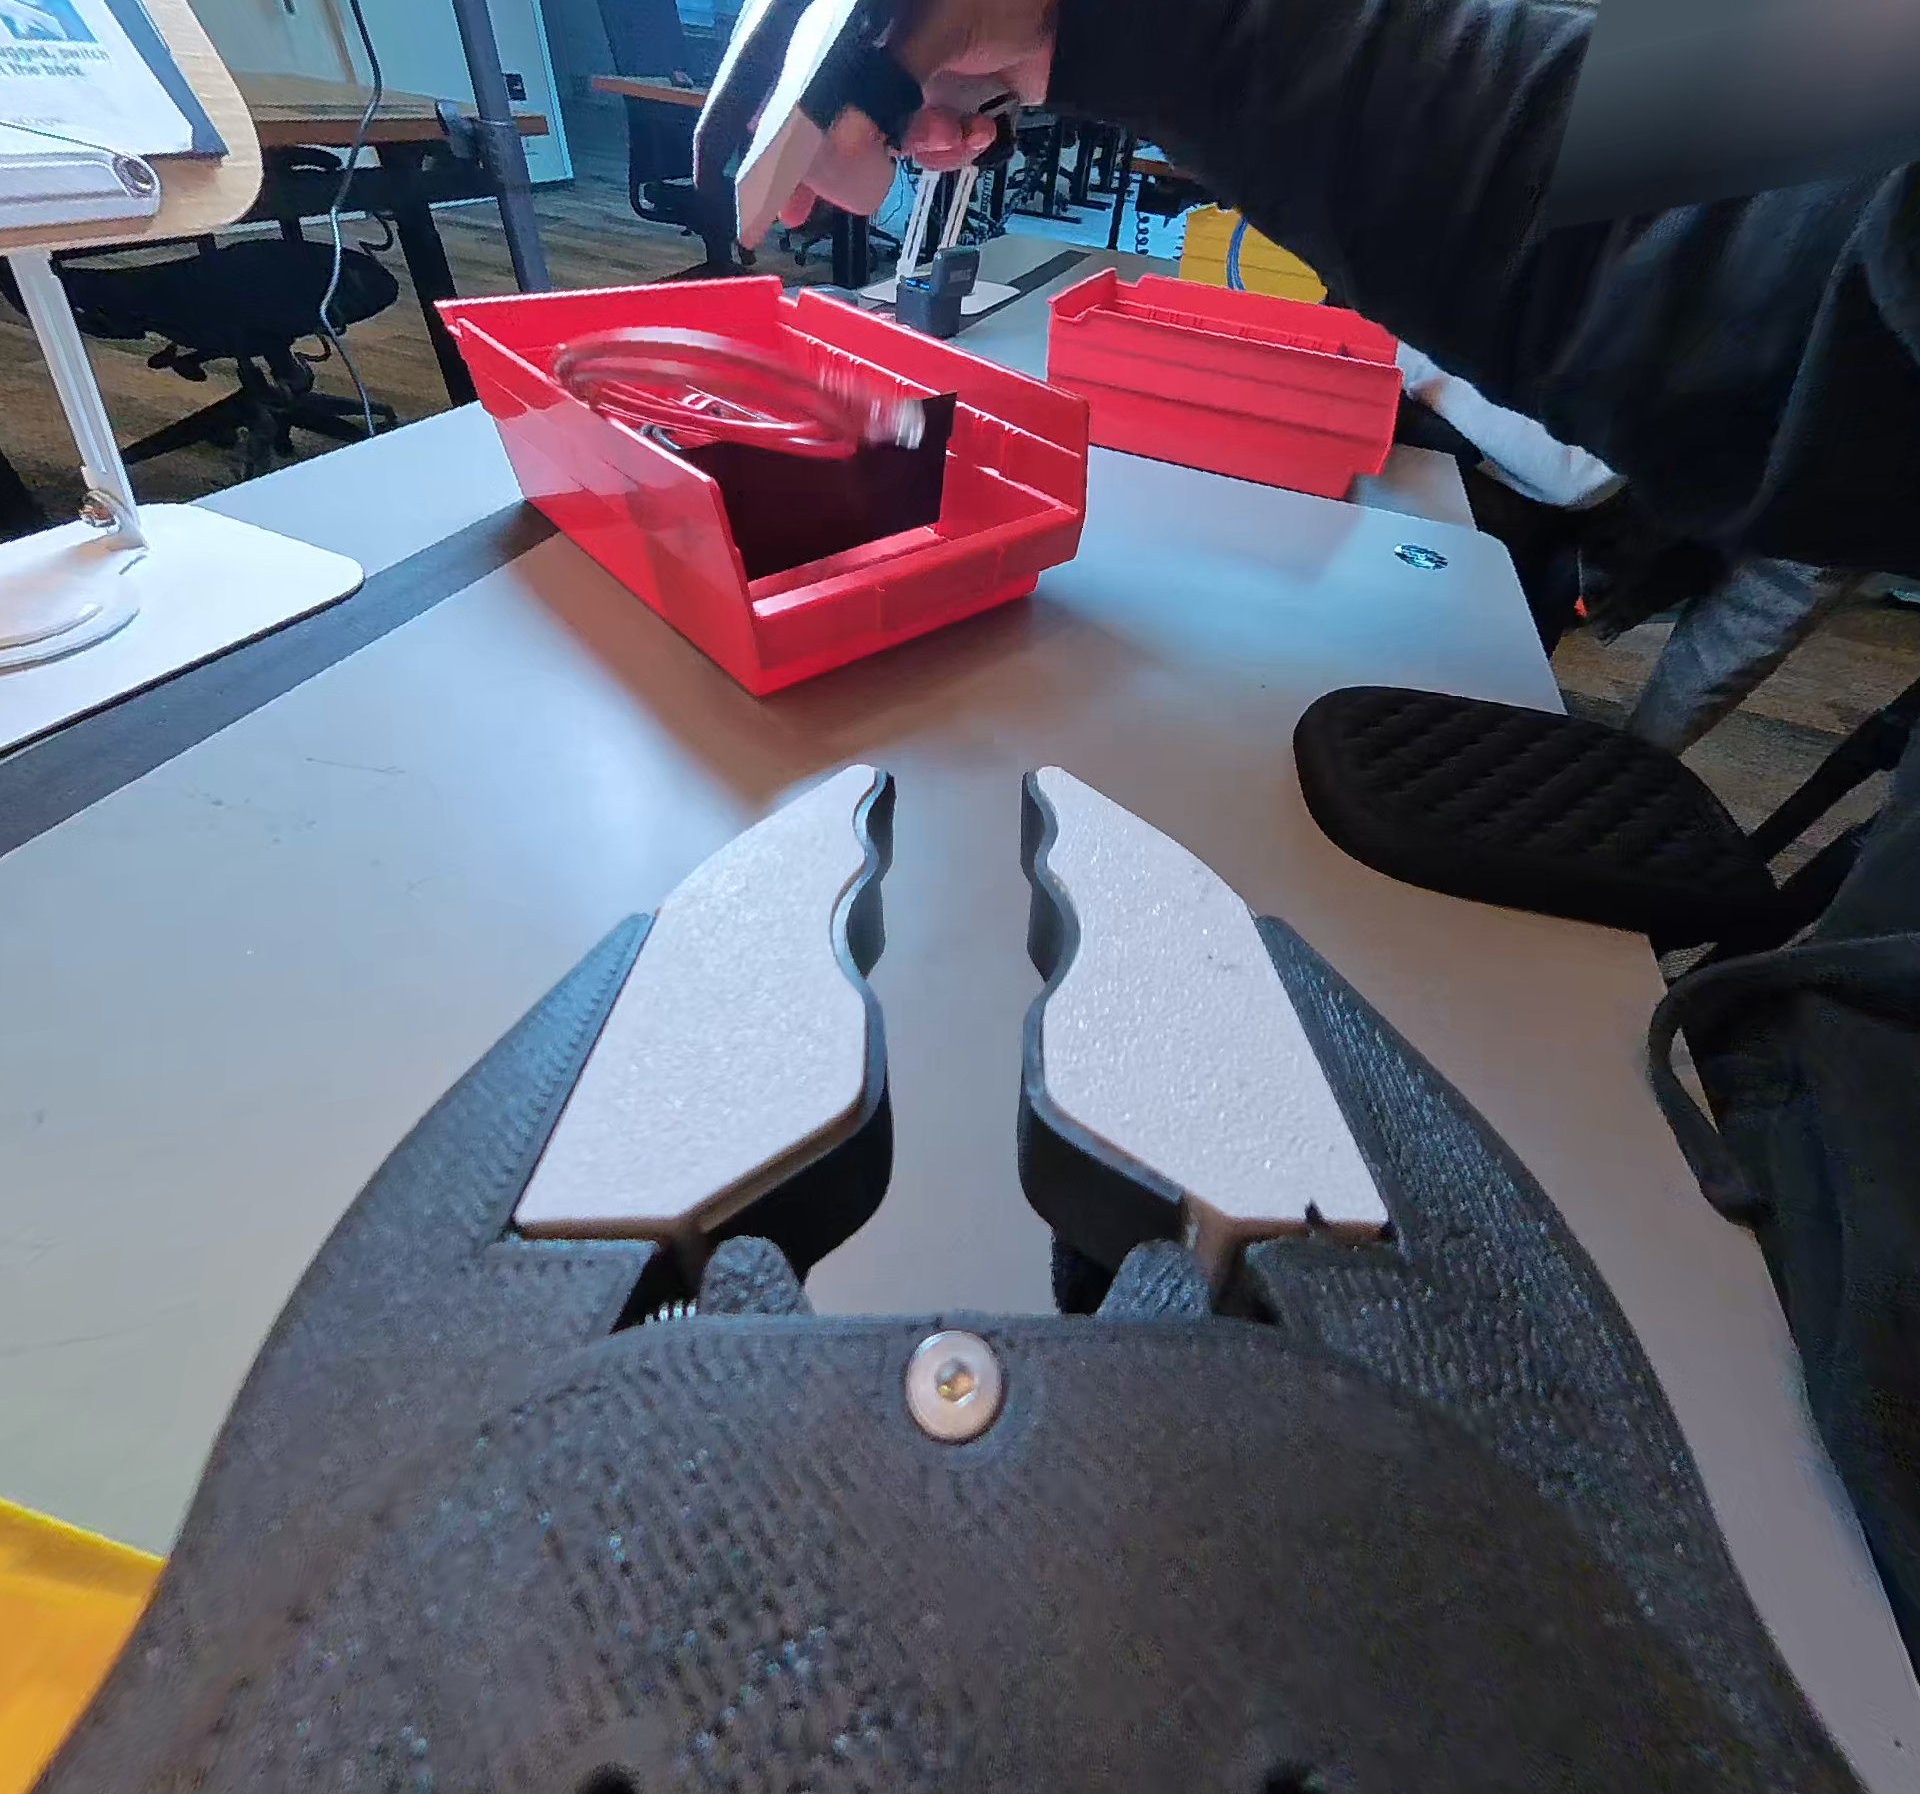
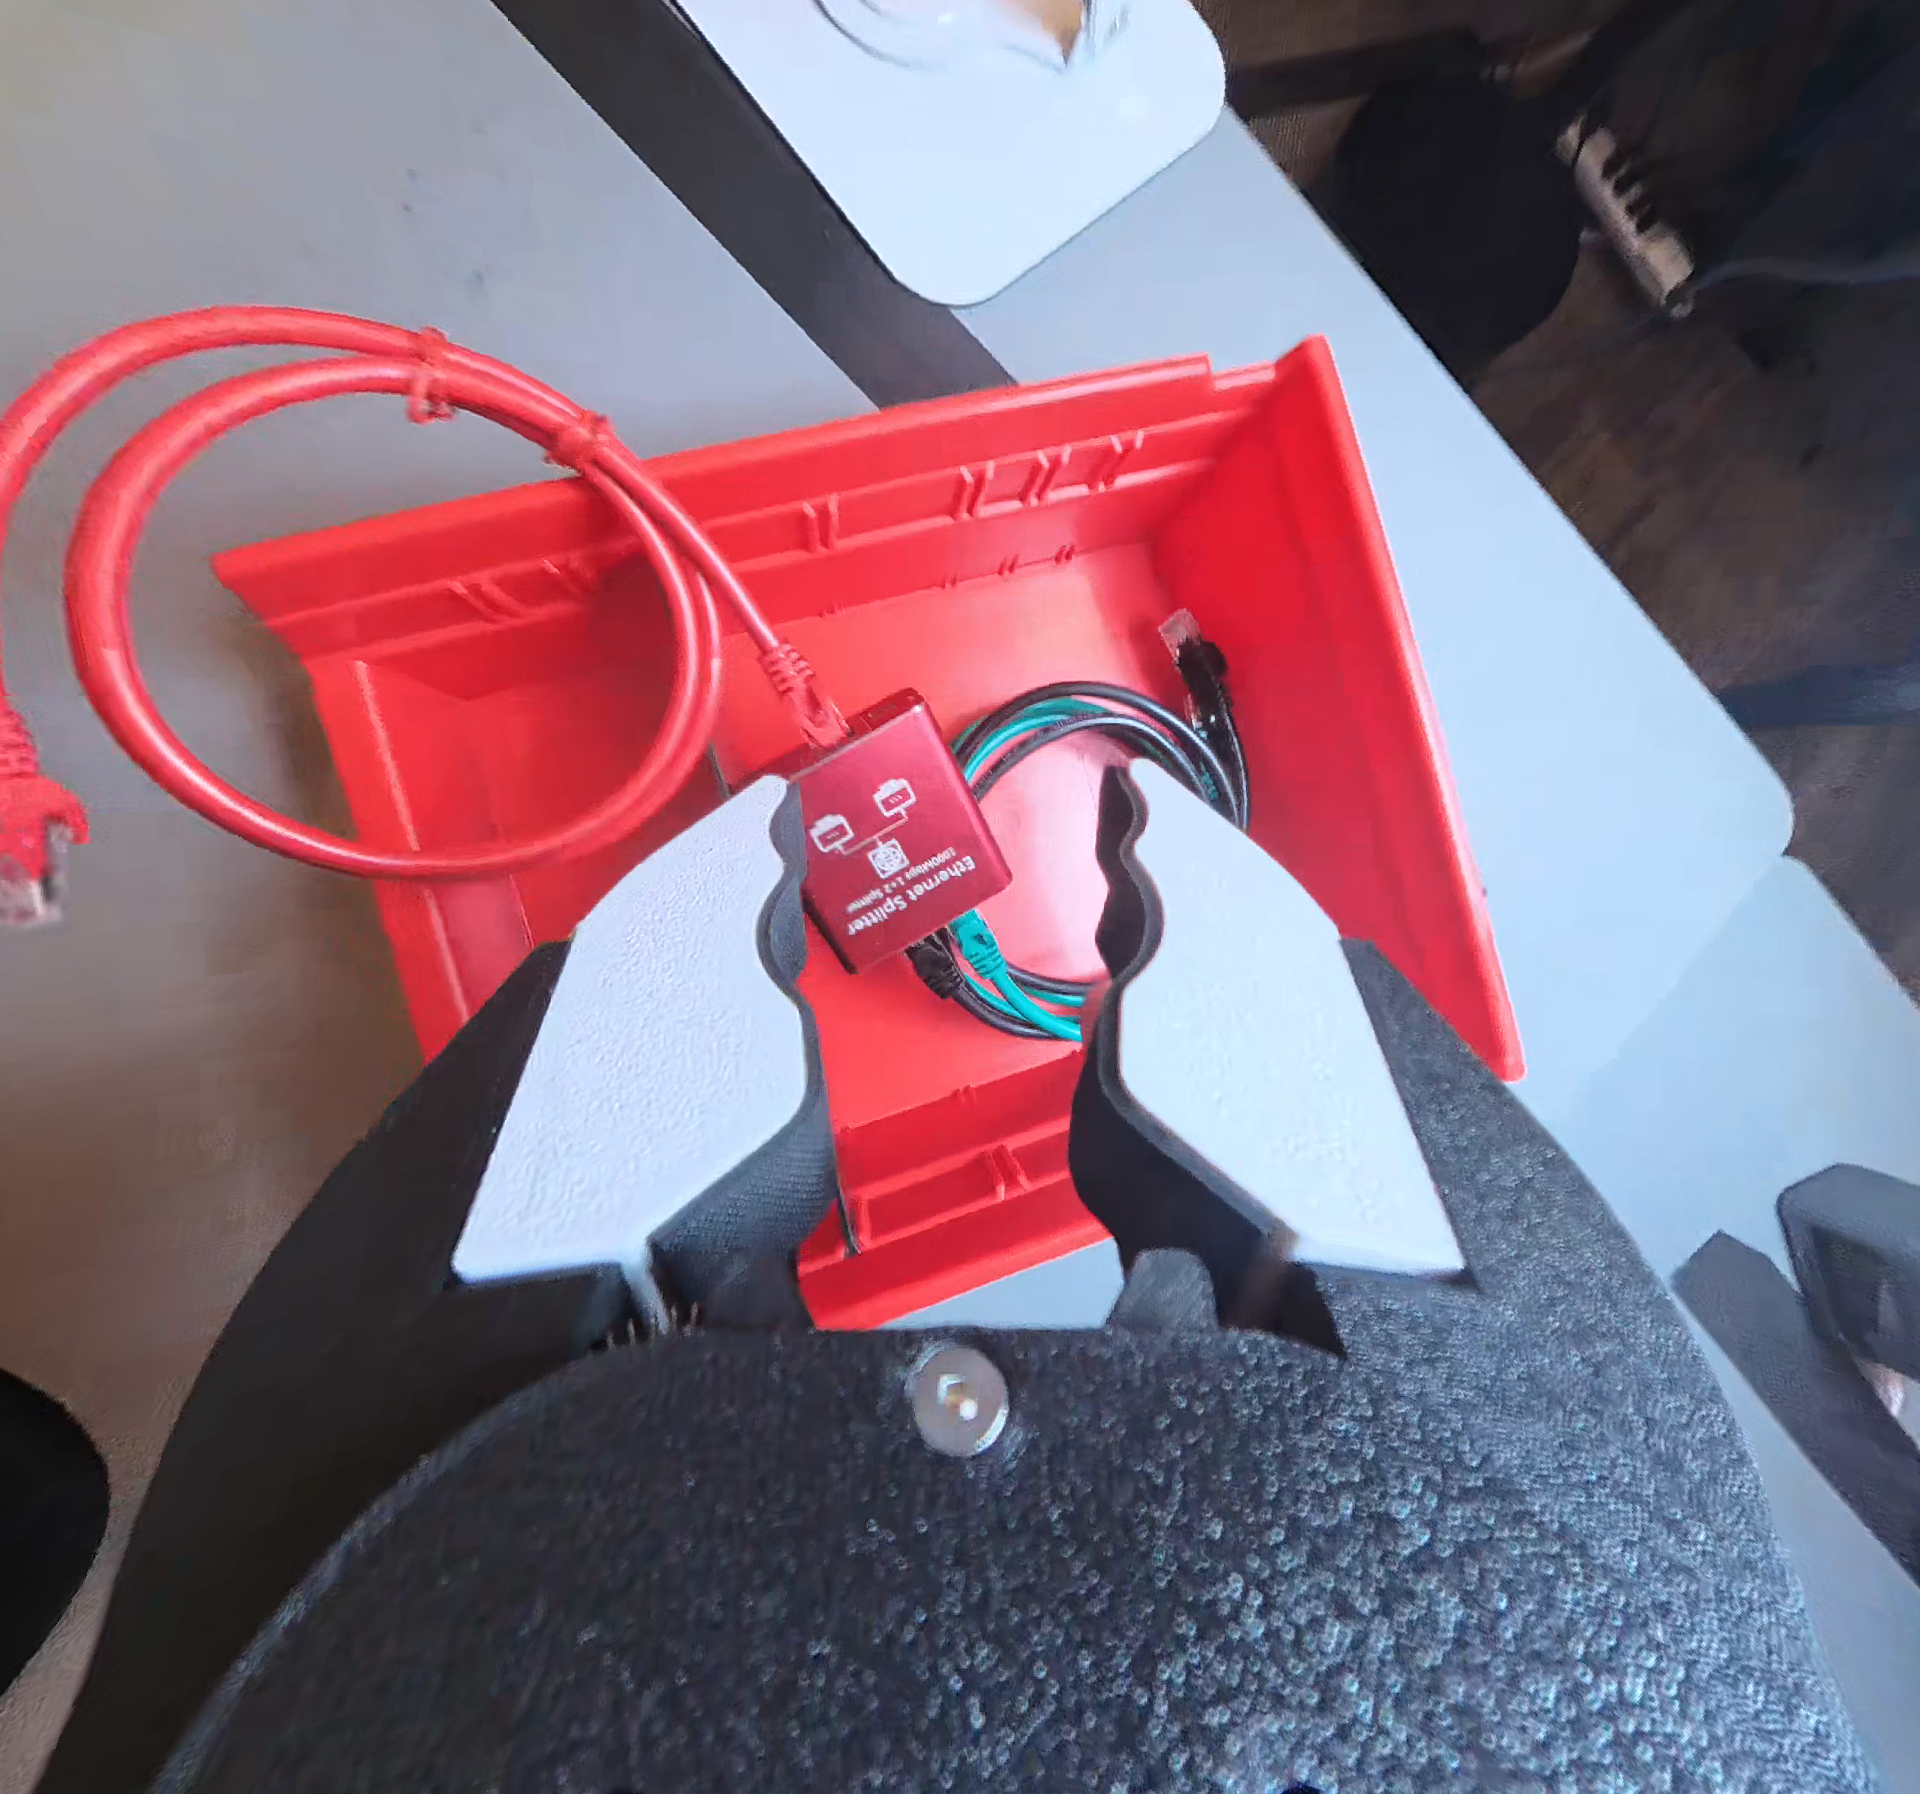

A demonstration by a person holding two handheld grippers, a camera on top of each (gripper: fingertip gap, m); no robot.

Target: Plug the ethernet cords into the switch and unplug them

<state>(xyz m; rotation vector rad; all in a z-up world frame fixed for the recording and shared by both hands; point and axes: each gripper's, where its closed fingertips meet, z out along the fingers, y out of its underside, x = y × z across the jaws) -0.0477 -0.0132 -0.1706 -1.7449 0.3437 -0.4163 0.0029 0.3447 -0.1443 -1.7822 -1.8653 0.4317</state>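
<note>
Nearest the lens, left gripper [image 1: 957,814] low over bare grey table [image 1: 416,913], jaws parted a little, nothing between them, nothing touched; likely idling until a second hold is wanted. Beyond it, red bin [image 1: 904,591] on the table, right gripper [image 1: 758,217] raised above in a hand [image 1: 977,19]. From the right wrist view, going left to right: red cord [image 2: 395,601] looped over the bin's rim [image 2: 1351,705] onto the table, loose plug [image 2: 26,840] off at the far left, other end seated in the small red switch [image 2: 904,830]. Switch close under the right gripper's [image 2: 951,794] left finger; touching or just above, cannot tell. Black cord [image 2: 1210,695] and green cord [image 2: 987,955] coiled on the bin floor to the right, both seemingly plugged into the switch's near edge, one black plug lying free by the far wall. Right jaws spread wide, wider than the switch, gripping nothing; probably lined up to take hold of the switch so cords can be pulled.
</note>
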